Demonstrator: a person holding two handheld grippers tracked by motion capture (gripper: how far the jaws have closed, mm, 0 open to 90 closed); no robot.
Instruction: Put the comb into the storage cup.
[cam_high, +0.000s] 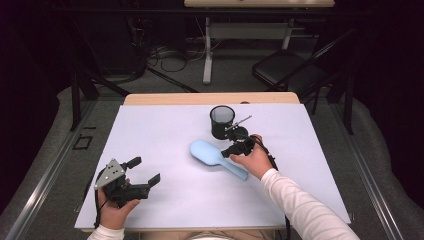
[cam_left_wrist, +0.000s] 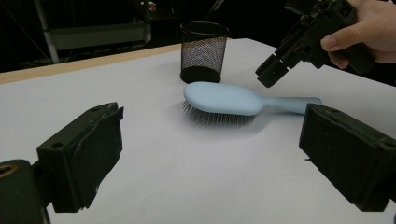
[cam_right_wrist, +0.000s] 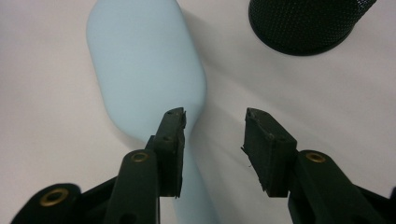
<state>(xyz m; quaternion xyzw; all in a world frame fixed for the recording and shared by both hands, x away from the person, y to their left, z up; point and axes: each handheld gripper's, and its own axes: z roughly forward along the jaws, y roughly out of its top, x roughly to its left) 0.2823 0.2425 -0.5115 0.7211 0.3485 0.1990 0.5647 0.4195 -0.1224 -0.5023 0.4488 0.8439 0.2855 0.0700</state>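
Pale blue plastic is what catches the eye: a hairbrush (cam_high: 216, 158) lies bristles-down near the middle of the white table (cam_high: 165, 200), its oval head toward ten o'clock and its handle running off toward four o'clock. At about one o'clock from the brush head, just beside it but apart, stands a black mesh pen cup (cam_high: 222, 121), upright. The right gripper (cam_high: 239, 148) hovers over the neck of the brush, where head meets handle, angled down from the person's right hand (cam_high: 256, 161); in the right gripper view its jaws stand partly apart above the brush, one over the handle's edge and the other over bare table, pressing on nothing. The left gripper (cam_high: 148, 170) rests off at eight o'clock, well apart from the brush, held low in the left hand (cam_high: 116, 210) with its jaws spread wide and nothing between them, pointing toward the brush and cup.
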